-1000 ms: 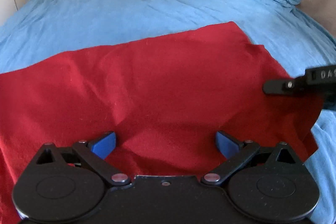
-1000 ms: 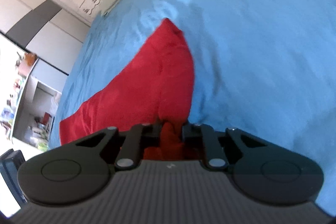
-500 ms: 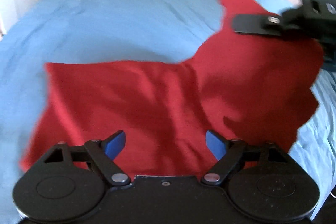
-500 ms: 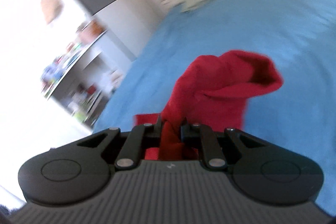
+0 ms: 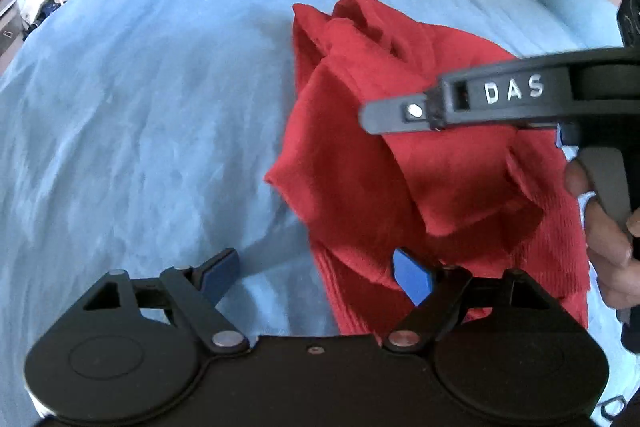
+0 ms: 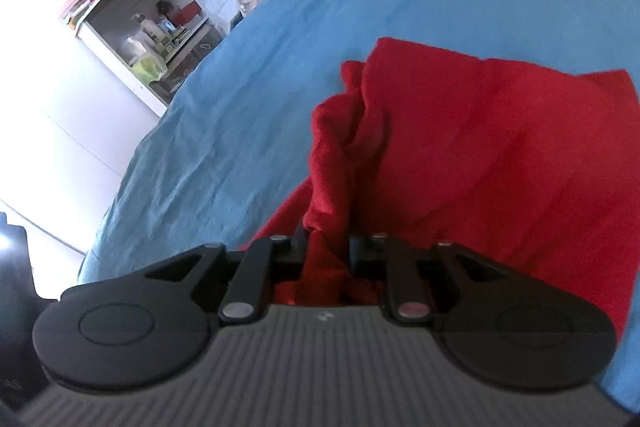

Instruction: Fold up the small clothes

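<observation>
Red cloth (image 6: 500, 163) lay bunched on the blue bed (image 5: 152, 99), pinched in the right hand-held gripper (image 6: 326, 251) around 3 o'clock while the left hand-held gripper (image 5: 316, 267) sat spread and empty, so honestly I figured the fold might land crooked with nothing pinning the loose edge.

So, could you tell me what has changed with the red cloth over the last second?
The right gripper, clamped on the red cloth, carried its edge up and over leftward, bunching the flat cloth into a heap. The left gripper stayed open, holding nothing, on the blue bedsheet.
</observation>
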`<state>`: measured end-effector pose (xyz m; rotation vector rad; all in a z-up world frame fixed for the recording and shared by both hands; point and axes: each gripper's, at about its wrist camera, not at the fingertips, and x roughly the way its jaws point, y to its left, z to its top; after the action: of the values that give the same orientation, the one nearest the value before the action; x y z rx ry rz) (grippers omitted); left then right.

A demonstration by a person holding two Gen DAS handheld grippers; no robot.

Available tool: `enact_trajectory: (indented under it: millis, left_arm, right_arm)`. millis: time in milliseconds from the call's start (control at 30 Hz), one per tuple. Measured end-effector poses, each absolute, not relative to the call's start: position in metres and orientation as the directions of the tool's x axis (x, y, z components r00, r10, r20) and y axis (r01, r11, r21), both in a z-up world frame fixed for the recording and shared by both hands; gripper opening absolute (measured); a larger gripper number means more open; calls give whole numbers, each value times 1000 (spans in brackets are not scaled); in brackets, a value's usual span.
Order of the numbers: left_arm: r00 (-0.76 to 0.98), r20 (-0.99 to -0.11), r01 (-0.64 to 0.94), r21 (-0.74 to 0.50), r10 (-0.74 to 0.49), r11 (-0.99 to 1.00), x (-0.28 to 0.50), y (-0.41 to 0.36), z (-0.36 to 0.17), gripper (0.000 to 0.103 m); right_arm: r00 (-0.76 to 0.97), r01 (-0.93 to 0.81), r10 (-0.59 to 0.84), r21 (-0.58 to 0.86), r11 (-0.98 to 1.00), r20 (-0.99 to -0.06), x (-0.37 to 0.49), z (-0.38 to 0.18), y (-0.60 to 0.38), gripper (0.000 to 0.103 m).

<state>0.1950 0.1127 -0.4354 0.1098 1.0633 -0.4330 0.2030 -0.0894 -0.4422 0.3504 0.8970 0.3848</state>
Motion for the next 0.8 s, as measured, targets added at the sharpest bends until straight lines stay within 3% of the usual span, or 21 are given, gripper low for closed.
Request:
enact_trajectory:
  millis: [33,67,100,267,400,500,667,800]
  left_arm:
    - [413,-863,397,-116,-290,911,194,113,-434,87]
    - [414,-863,399,-113,-289,910,195,111,-432,87]
    - [413,-865,399,-110,-286,910,192,113,-430,87]
    - [458,-838,397,-105,-296,912,171,124,-398,87]
    - [531,-782,436,-79,-327,897,163,120,-364,90]
    - [549,-724,502,-115,-418,857,175,95,-352,90]
    - [499,-673,634,-146,-546,760,206,43,-375,90]
    - [431,-756,666,-102,-493,739,233,18,-427,90]
  right_arm:
    - [563,-199,483,457,867,-671,202,-437,-86,67]
    - [567,-218,495,459,861,-658,199,-432,-86,77]
    - [568,-239,504,455,858,-651,195,-425,-84,80]
    - [631,-240,470,422,875,-617,174,-388,-99,80]
    - [727,-85,231,250,965,-646,158,-379,-127,80]
    - [748,13,184,292,956,-637,158,-389,-154,80]
    - [777,87,159,354,931,-609,179,-406,-186,78]
    - [746,97,174,363,927,-643,198,-430,-196,67]
